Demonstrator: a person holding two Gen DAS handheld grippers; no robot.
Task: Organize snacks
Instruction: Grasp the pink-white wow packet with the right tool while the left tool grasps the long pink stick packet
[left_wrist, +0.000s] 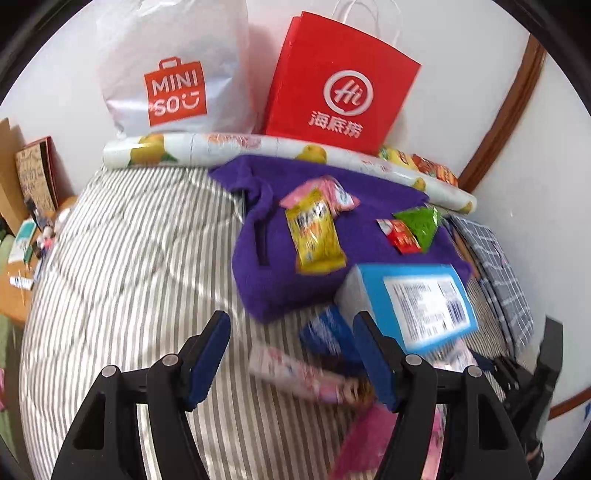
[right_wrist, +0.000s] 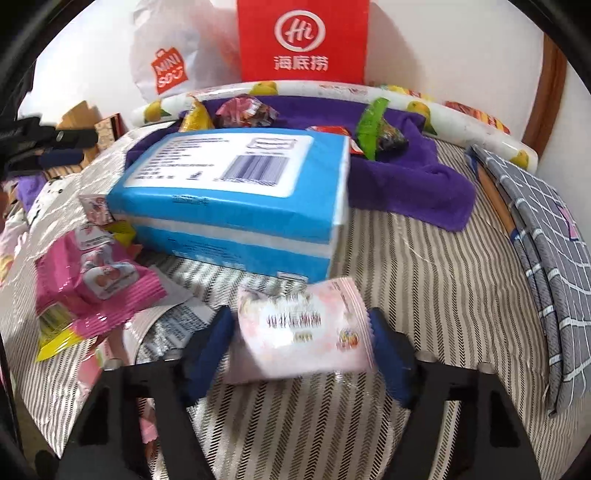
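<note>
My right gripper (right_wrist: 301, 325) has its jaws around a pale pink snack packet (right_wrist: 301, 326), touching both edges, above the striped cloth (right_wrist: 424, 295). My left gripper (left_wrist: 291, 332) is open and empty over the same cloth (left_wrist: 129, 258). A purple towel (left_wrist: 280, 273) holds a yellow packet (left_wrist: 314, 236), a pink packet (left_wrist: 334, 192), a red packet (left_wrist: 400, 236) and a green packet (left_wrist: 419, 221). A blue tissue pack (right_wrist: 236, 199) lies in front of the towel; it also shows in the left wrist view (left_wrist: 417, 302). A bright pink packet (right_wrist: 99, 284) lies at the left.
A red paper bag (left_wrist: 332, 85) and a white MINISO bag (left_wrist: 173, 70) stand against the wall behind a rolled fruit-print sheet (left_wrist: 258, 147). A grey checked cloth (right_wrist: 546, 236) lies at the right. A wooden desk with clutter (left_wrist: 22, 236) is at the left.
</note>
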